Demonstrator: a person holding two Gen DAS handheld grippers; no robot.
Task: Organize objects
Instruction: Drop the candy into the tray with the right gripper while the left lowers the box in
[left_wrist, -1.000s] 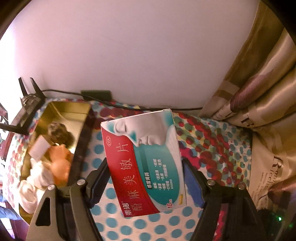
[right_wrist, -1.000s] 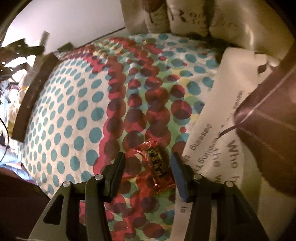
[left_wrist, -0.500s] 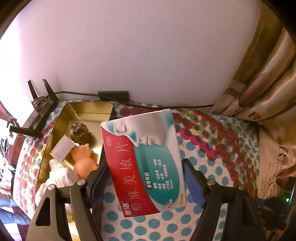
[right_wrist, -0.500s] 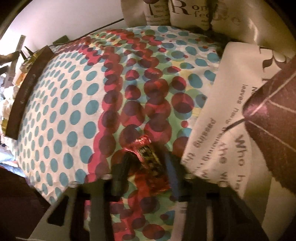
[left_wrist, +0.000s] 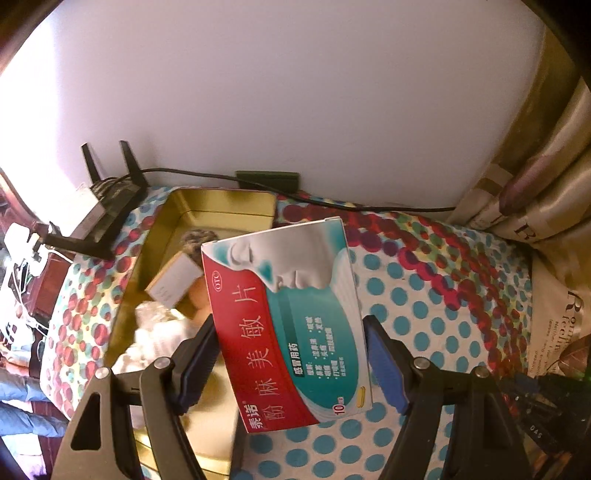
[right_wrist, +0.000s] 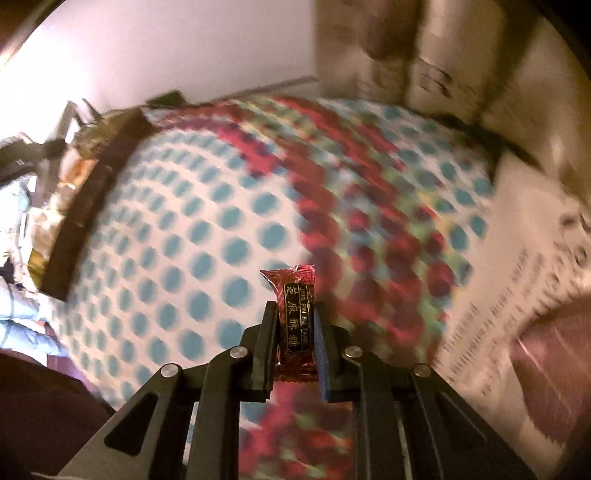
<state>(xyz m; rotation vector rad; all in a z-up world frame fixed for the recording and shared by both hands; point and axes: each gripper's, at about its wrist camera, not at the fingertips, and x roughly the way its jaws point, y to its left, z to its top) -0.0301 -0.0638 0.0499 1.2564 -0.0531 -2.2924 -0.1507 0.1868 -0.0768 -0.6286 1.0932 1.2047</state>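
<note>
Left fingers (left_wrist: 214, 354) pinch the medicine box (left_wrist: 288, 325); right fingers (right_wrist: 267, 347) pinch the candy (right_wrist: 295, 317), angled downward

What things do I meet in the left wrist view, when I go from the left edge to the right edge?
black router → gold tin → medicine box held in the left gripper → dotted cloth → printed curtain
</note>
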